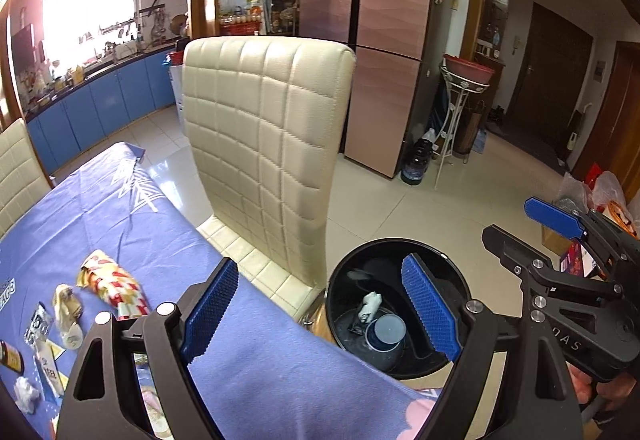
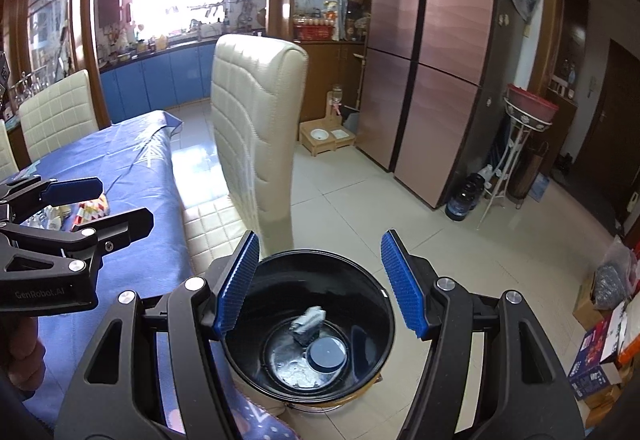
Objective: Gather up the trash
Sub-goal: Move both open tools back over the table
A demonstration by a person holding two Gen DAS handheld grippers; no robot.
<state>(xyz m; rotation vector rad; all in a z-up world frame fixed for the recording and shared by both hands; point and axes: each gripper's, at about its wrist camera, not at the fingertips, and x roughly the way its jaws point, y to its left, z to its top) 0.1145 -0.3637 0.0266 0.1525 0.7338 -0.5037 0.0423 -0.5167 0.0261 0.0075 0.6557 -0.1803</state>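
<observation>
Black round plastic bin (image 2: 308, 324) sits under the empty, wide-open right tool (image 2: 320, 284); crumpled wrappers (image 1: 112, 286) lie left of the equally open, empty left tool (image 1: 320, 316).

Two grippers are seen, the left gripper (image 1: 320, 314) and the right gripper (image 2: 320, 286), each with two blue-padded fingers spread wide. One black bin (image 2: 360, 272) is counted, with two items in it: one crumpled paper (image 2: 308, 322) and one round cup (image 2: 326, 352). At the tabletop's left edge, one red-patterned wrapper (image 1: 114, 286) and about five smaller scraps (image 1: 66, 308) are counted, and two cream chairs (image 1: 268, 144) are seen.
</observation>
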